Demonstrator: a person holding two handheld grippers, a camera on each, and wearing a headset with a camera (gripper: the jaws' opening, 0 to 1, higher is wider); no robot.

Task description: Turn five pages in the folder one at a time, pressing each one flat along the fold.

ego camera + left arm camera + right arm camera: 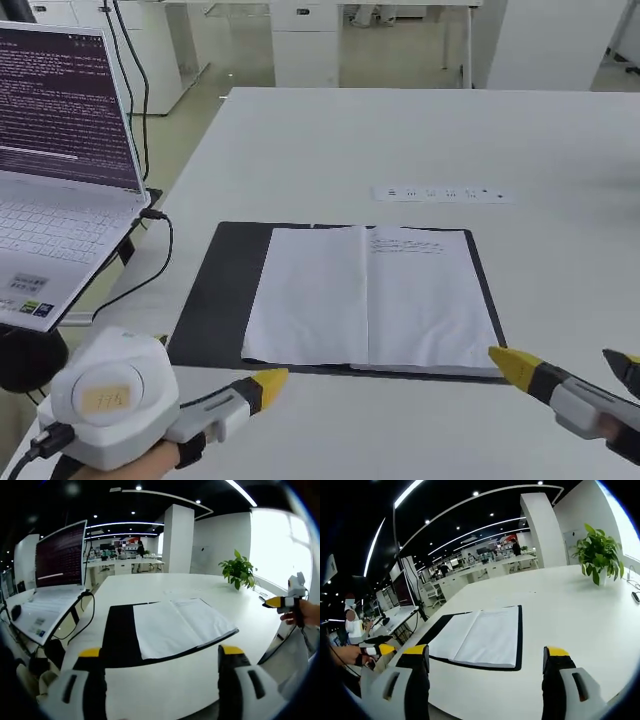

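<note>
The folder lies open on the white table, its black cover spread under white pages; faint writing runs along the top of the right-hand page. My left gripper hovers off the folder's near left corner, open and holding nothing. My right gripper is off the near right corner, its yellow tips wide apart and open. Both gripper views look across the open folder from the near side. Neither gripper touches the pages.
An open laptop stands at the left with a black cable trailing toward the folder. A white power strip lies beyond the folder. A potted plant sits at the table's far side. A person is at another desk.
</note>
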